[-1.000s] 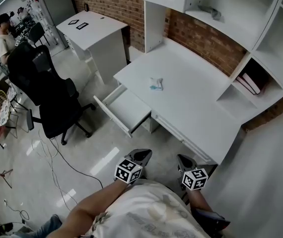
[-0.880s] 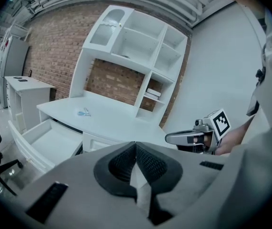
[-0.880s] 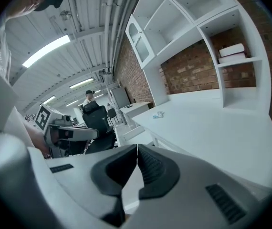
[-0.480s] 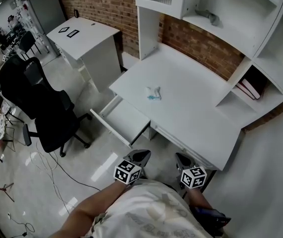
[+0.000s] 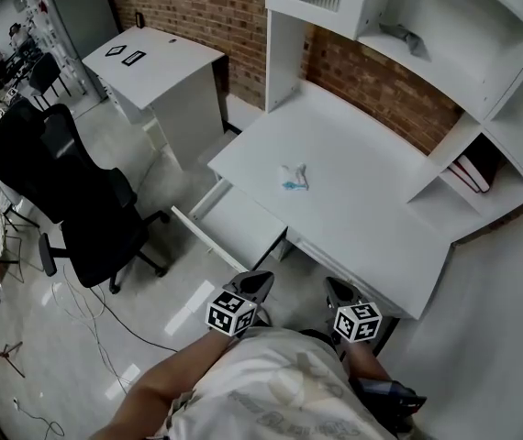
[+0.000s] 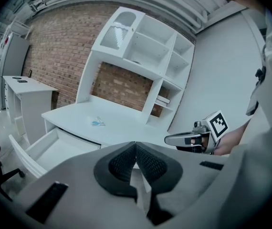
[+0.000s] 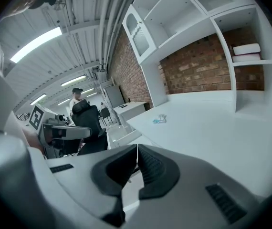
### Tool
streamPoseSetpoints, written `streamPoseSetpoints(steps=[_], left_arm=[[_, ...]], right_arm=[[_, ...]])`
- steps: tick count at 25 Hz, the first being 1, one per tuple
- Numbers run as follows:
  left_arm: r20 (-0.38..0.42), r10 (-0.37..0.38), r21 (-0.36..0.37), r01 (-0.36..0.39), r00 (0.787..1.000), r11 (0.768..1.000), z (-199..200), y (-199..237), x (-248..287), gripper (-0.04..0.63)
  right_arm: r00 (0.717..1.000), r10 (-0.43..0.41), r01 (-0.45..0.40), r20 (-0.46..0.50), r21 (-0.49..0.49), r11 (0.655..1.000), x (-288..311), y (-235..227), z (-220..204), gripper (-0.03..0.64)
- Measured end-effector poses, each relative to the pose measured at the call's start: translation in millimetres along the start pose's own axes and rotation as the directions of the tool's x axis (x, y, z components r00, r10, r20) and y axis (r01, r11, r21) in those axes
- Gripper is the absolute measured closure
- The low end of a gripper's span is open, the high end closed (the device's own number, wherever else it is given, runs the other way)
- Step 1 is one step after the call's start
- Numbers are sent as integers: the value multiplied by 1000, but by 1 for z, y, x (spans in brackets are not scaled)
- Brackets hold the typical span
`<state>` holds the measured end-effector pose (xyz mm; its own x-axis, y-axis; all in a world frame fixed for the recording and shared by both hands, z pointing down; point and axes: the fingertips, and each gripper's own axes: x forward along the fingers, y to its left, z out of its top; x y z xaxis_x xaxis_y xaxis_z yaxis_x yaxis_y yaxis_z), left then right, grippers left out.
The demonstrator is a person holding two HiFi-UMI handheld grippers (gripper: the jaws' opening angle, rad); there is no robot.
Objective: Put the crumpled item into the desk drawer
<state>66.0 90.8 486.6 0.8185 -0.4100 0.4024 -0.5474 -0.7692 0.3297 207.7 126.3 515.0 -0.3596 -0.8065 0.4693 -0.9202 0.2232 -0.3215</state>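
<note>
A small crumpled item (image 5: 294,178), white with a blue patch, lies on the white desk (image 5: 372,214); it also shows in the left gripper view (image 6: 97,122) and the right gripper view (image 7: 160,119). The desk drawer (image 5: 239,224) stands pulled open below the desk's left part, with nothing visible inside (image 6: 55,146). My left gripper (image 5: 260,282) and right gripper (image 5: 334,291) are held close to my body, well short of the desk. Both are shut with nothing between the jaws.
A black office chair (image 5: 69,191) stands left of the drawer. A second white desk (image 5: 156,62) is behind it. Shelves (image 5: 427,26) rise over the desk, with books (image 5: 475,170) in a low cubby. Cables (image 5: 105,287) run across the floor.
The head view has shifted slightly; the desk sits a little further right and up in frame. Both grippers stay low by my body, shut.
</note>
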Motion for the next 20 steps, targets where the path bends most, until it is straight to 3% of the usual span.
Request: streamPoseSetpoints(steps=[14,20], left_arm=[[30,38,-38,-37,999,999,3,32,-22,575],[23,94,-72,-92,995,993,-5,53,-35,575]], right_arm=[[998,39,-41,-51,-46,998,33,26,7,594],[993,94,-99,-76,-64,993,61,44,10,594]])
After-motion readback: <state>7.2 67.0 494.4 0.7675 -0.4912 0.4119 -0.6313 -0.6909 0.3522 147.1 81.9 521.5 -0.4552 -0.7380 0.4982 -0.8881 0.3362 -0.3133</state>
